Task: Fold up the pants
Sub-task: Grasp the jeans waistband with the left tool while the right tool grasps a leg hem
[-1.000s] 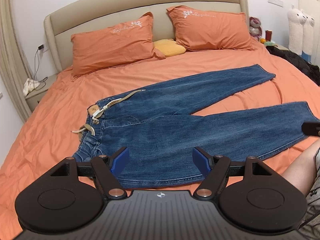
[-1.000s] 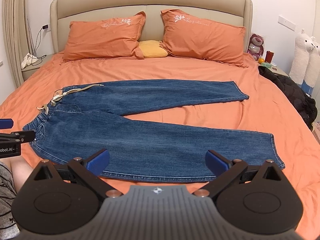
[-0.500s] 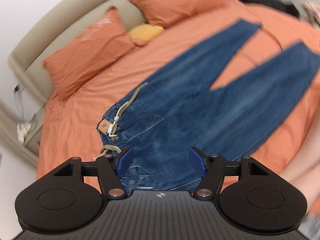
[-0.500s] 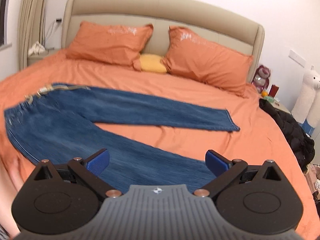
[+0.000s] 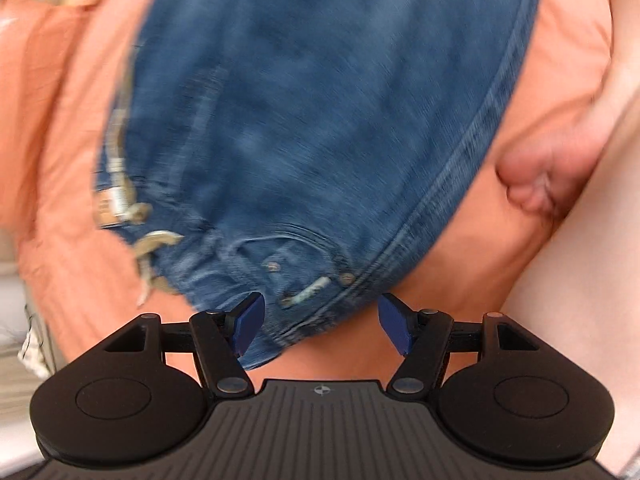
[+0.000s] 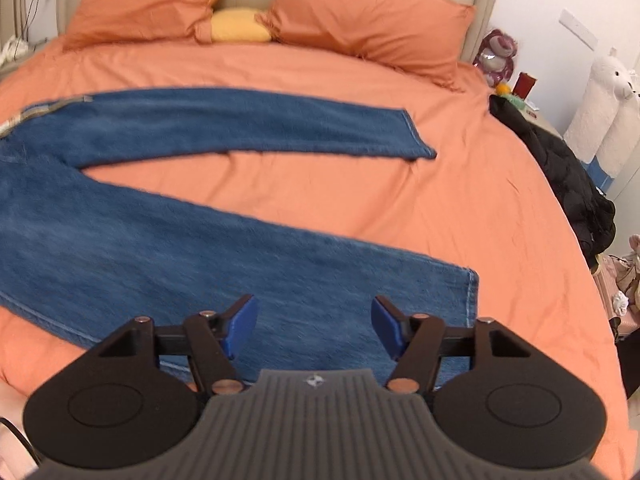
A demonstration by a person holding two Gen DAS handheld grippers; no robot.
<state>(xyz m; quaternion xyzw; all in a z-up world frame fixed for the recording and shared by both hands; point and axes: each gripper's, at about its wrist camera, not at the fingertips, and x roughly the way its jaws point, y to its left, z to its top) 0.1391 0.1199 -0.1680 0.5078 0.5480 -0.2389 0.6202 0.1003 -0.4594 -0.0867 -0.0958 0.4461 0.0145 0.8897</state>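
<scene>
Blue jeans (image 6: 160, 240) lie flat on the orange bed (image 6: 460, 208), legs spread apart toward the right. In the left wrist view the waistband (image 5: 296, 280) with its beige drawstring (image 5: 148, 248) is very close. My left gripper (image 5: 320, 328) is open, its blue pads either side of the waistband's near corner, holding nothing. My right gripper (image 6: 312, 326) is open and empty, just above the near leg close to its hem (image 6: 472, 296). The far leg (image 6: 260, 124) lies behind it.
Two orange pillows (image 6: 372, 16) and a yellow cushion (image 6: 240, 26) lie at the headboard. A black garment (image 6: 568, 176), plush toys (image 6: 608, 108) and small items stand at the bed's right side. A person's bare leg (image 5: 560, 168) is at the right of the left wrist view.
Both grippers have moved down and in toward the jeans: the left to the waistband corner, the right toward the near leg's hem. Both stay open.
</scene>
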